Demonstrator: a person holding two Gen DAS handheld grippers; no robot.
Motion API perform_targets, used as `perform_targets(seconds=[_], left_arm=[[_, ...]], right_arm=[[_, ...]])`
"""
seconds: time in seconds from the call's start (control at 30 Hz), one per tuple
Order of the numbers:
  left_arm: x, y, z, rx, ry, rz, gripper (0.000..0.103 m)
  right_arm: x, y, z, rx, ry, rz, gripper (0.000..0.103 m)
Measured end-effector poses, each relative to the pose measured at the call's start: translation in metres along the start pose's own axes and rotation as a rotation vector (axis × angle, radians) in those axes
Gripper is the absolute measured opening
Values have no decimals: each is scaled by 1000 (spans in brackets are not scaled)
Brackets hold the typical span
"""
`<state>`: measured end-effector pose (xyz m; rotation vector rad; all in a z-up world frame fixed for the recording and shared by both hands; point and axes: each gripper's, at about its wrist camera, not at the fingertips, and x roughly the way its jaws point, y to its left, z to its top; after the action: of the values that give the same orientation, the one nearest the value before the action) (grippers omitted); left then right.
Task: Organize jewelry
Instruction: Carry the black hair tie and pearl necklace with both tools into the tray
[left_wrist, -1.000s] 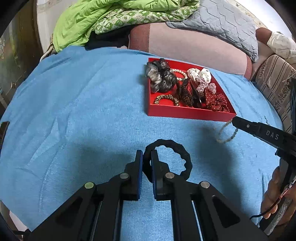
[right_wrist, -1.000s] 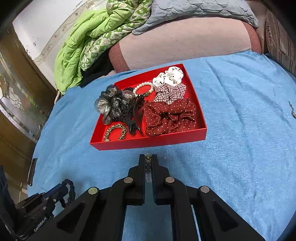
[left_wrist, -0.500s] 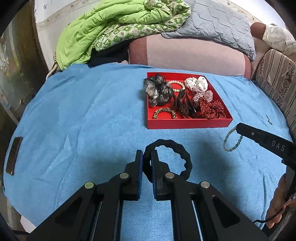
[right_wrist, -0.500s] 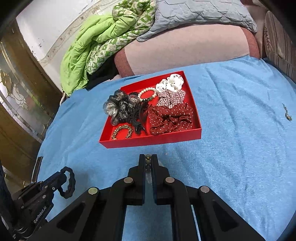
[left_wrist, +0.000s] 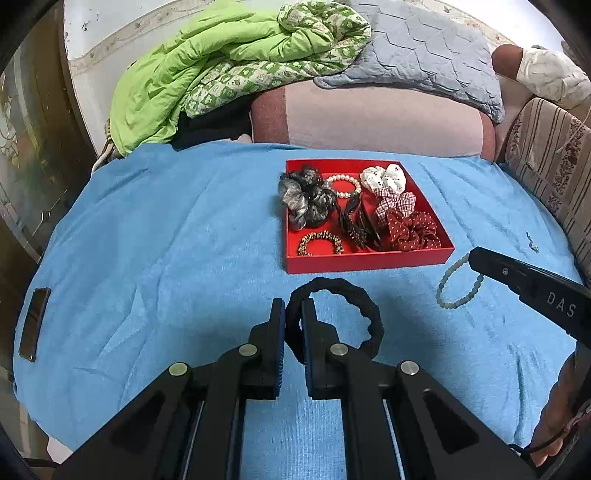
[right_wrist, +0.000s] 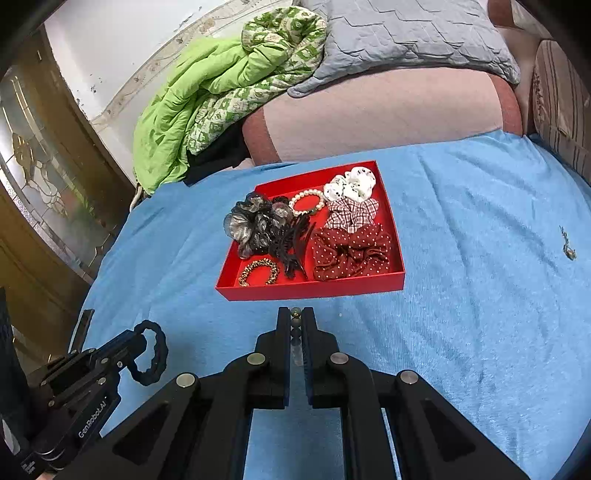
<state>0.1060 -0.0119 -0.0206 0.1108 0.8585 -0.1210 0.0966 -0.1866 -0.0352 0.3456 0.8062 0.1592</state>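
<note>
Pinching a black braided hair tie (left_wrist: 347, 306) between its closed fingers, the left gripper (left_wrist: 293, 314) hangs above the blue towel (left_wrist: 166, 258), on the near side of the red tray (left_wrist: 365, 260). Most of the tie's loop stands free to the right of the fingertips. Seen from the right wrist camera, that same gripper sits low at the left with the tie (right_wrist: 157, 350) sticking up from it.

Off to the right, the right gripper (right_wrist: 296, 317) is clamped on a pale green bead bracelet (left_wrist: 458, 284); in its own view only a few beads (right_wrist: 295, 314) show in the narrow slot between the fingers. From the left wrist camera the bracelet hangs as a loop from the tip, just beside the tray's near right corner.

Inside the tray lie a grey sheer scrunchie (left_wrist: 306, 199) at the far left, a pearl bracelet (left_wrist: 343, 184) next to it, and a white dotted scrunchie (left_wrist: 384, 177) at the far right. Nearer come a red-checked scrunchie (left_wrist: 397, 201), a dark red polka-dot scrunchie (left_wrist: 413, 229), a dark claw clip (left_wrist: 356, 225) in the middle, and a gold-brown beaded bracelet (left_wrist: 320, 242) at the near left.

A small metallic trinket (right_wrist: 567, 245) rests alone on the towel well right of the tray. Beyond lie a green quilt (left_wrist: 207, 74) and a grey quilted pillow (left_wrist: 417, 51).
</note>
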Motion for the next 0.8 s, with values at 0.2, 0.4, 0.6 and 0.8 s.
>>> perform_targets(seconds=[0.2, 0.4, 0.6, 0.8], left_arm=[[-5, -4, 12, 13, -20, -2, 8], [-5, -7, 24, 23, -30, -6, 8], [-2, -7, 34, 23, -34, -13, 8], [4, -4, 46, 19, -38, -20, 8]], right_arm=[[-7, 4, 9, -17, -15, 3, 7], [-12, 11, 19, -43, -29, 7, 7], [-10, 17, 27, -66, -32, 11, 7], [-6, 21, 35, -84, -32, 15, 7]])
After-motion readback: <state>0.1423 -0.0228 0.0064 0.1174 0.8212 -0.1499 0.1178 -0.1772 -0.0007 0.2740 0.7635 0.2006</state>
